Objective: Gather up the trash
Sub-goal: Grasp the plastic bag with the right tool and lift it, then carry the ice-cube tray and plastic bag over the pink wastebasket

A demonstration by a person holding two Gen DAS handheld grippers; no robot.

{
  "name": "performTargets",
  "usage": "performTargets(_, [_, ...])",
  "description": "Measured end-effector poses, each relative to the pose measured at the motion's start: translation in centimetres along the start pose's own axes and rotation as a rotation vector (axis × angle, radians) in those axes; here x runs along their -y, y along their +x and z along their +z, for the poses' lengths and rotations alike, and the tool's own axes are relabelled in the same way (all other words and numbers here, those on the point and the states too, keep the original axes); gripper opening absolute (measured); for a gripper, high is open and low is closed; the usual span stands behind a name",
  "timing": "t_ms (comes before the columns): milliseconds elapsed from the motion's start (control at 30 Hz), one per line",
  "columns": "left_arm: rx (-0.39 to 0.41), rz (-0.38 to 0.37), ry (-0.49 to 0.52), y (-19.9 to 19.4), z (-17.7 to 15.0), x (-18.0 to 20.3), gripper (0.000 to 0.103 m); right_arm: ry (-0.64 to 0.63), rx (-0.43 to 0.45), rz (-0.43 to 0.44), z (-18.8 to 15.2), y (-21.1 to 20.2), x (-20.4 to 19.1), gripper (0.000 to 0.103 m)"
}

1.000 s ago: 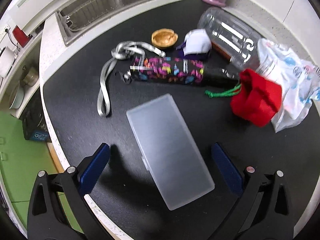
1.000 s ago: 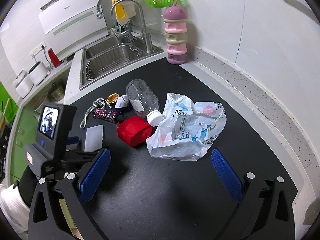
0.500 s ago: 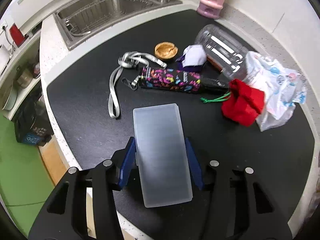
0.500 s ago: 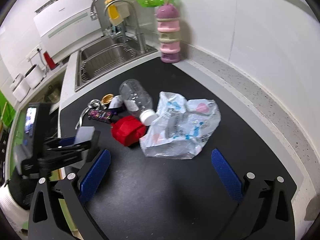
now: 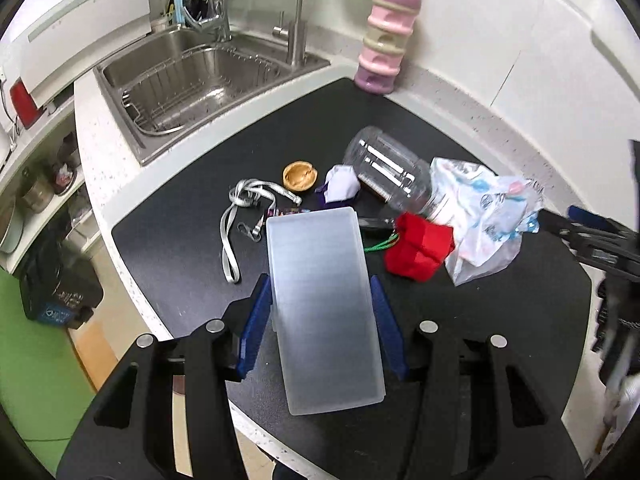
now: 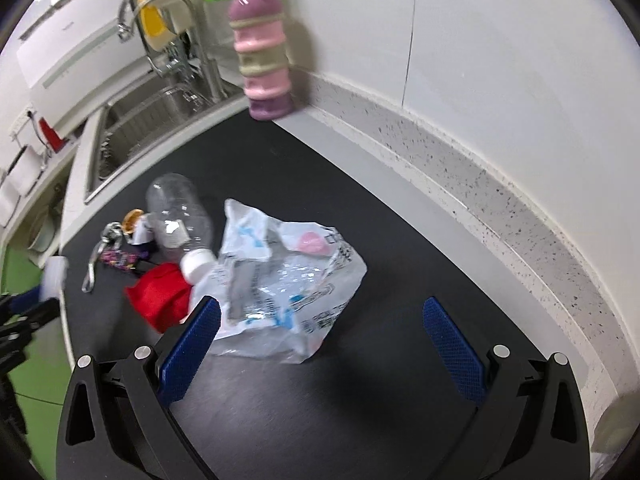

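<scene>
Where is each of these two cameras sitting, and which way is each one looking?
Left wrist view: sits on the left hand-held gripper, looking down along its blue fingers at the black counter; they clamp a frosted plastic case.
Right wrist view: sits on the right hand-held gripper, looking down at a crumpled plastic bag; its fingers stand open, holding nothing.
Shared: both show the clear bottle, red pouch, pink stacked container and sink. Each view catches the other gripper at its edge.

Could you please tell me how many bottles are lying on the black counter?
1: a clear bottle lies on its side between the crumpled bag and the walnut shell, its white cap by the red pouch. The bag may hide more.
</scene>
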State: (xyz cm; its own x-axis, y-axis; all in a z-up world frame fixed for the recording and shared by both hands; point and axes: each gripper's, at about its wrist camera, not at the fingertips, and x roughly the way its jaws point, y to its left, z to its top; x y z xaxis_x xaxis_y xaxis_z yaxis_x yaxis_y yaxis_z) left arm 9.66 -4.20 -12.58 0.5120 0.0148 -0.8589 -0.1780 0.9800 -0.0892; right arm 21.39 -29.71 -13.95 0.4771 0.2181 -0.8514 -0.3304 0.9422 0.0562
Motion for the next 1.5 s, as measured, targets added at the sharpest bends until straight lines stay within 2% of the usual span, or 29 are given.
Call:
performTargets(267, [0.013, 0.004, -0.018, -0.5, 0.2, -0.8, 0.051, 0.024, -0.099, 0.043, 0.5, 4.8, 1.0, 0.095])
performTargets(300, [0.011, 0.003, -0.023, -0.4, 0.3, -0.9, 0.051, 0.023, -0.107, 0.050, 0.6, 5.0, 1.0, 0.089])
performTargets(367, [0.009, 0.004, -0.026, -0.4, 0.3, -1.1, 0.051, 0.014, -0.136, 0.067, 0.5, 5.7, 0.9, 0.054])
performTargets(400, [0.009, 0.003, -0.026, -0.4, 0.2, -1.1, 0.051, 0.010, -0.139, 0.065, 0.5, 5.8, 0.8, 0.053])
performTargets(433, [0.009, 0.001, -0.025, -0.4, 0.2, -1.1, 0.051, 0.012, -0.136, 0.079, 0.4, 5.7, 0.8, 0.043])
performTargets(500, [0.009, -0.004, -0.023, -0.3, 0.3, -1.0, 0.051, 0.010, -0.130, 0.085, 0.3, 5.4, 0.7, 0.033])
performTargets(567, [0.011, -0.011, -0.016, -0.3, 0.4, -0.8, 0.051, 0.005, -0.112, 0.078, 0.3, 4.6, 0.5, 0.009])
performTargets(600, [0.013, -0.013, -0.013, -0.4, 0.5, -0.7, 0.051, 0.006, -0.105, 0.074, 0.3, 4.3, 0.5, 0.006])
performTargets(867, [0.036, -0.037, 0.016, -1.4, 1.0, -0.4, 0.051, 0.017, -0.026, 0.041, 0.5, 0.3, 0.4, 0.002])
performTargets(1133, [0.076, -0.048, 0.042, -3.9, 1.1, -1.3, 0.051, -0.012, 0.110, -0.005, 1.5, -6.2, -1.2, 0.002])
performTargets(1300, [0.102, -0.049, 0.054, -6.0, 0.9, -2.7, 0.051, -0.048, 0.184, 0.040, 2.1, -10.3, -4.0, 0.002])
performTargets(1500, [0.136, -0.026, 0.044, -9.1, -0.2, -5.7, 0.051, -0.117, 0.252, 0.139, 2.6, -13.6, -9.8, 0.002])
